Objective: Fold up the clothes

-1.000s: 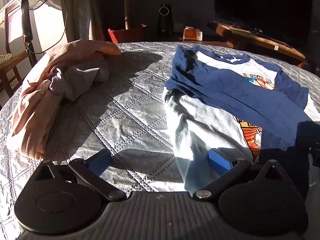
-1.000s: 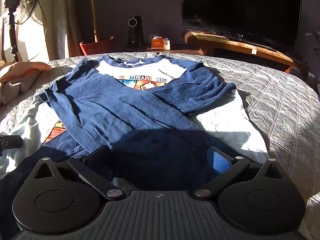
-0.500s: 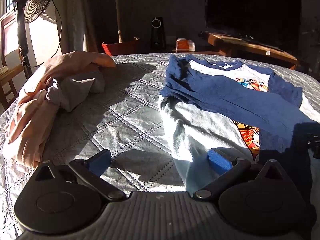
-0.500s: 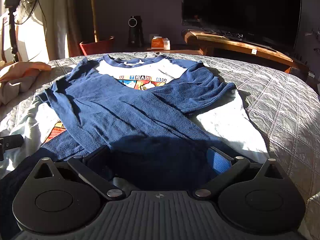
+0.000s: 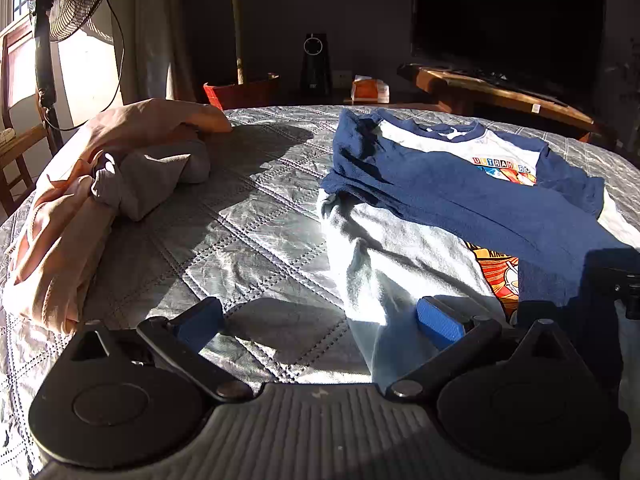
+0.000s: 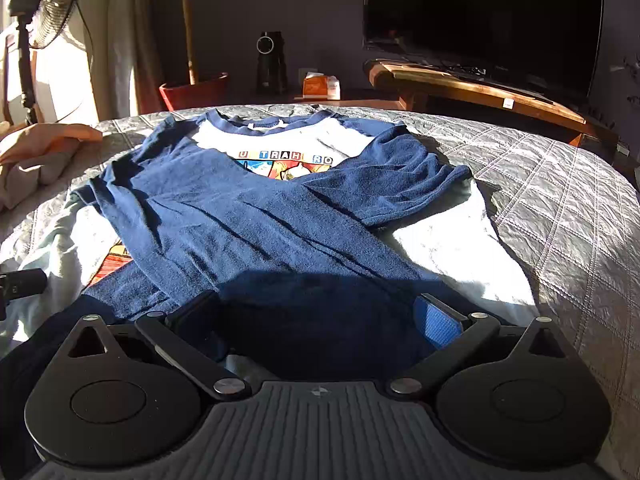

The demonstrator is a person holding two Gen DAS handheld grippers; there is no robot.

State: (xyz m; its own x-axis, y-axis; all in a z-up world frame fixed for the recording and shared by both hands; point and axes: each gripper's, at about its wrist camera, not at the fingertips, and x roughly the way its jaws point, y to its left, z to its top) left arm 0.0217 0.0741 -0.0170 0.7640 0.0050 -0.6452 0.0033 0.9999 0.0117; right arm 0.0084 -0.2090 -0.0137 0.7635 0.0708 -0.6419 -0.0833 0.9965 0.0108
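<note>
A standing fan sits at the far left by a bright window, with a wooden chair below it. Next along the back wall come a potted plant, a small black device and an orange box; at the right a dark television stands on a wooden bench.

A grey quilted bedspread covers the bed, lit by low sun with long shadows. On its left side lies a crumpled heap of peach and grey clothes. Right of centre, well apart from that heap, the shirt lies flat, white-bodied with a blue collar and a printed picture; both blue sleeves are folded in across the chest, the left one lying over the right.

The left gripper is spread wide at the shirt's near left hem. Its left blue pad is over the bare quilt and its right pad over the pale fabric; whether either touches cannot be told. It holds nothing.

The right gripper is also spread wide and holds nothing, low over the shaded blue cloth at the near edge of the shirt, which lies between its fingers.
</note>
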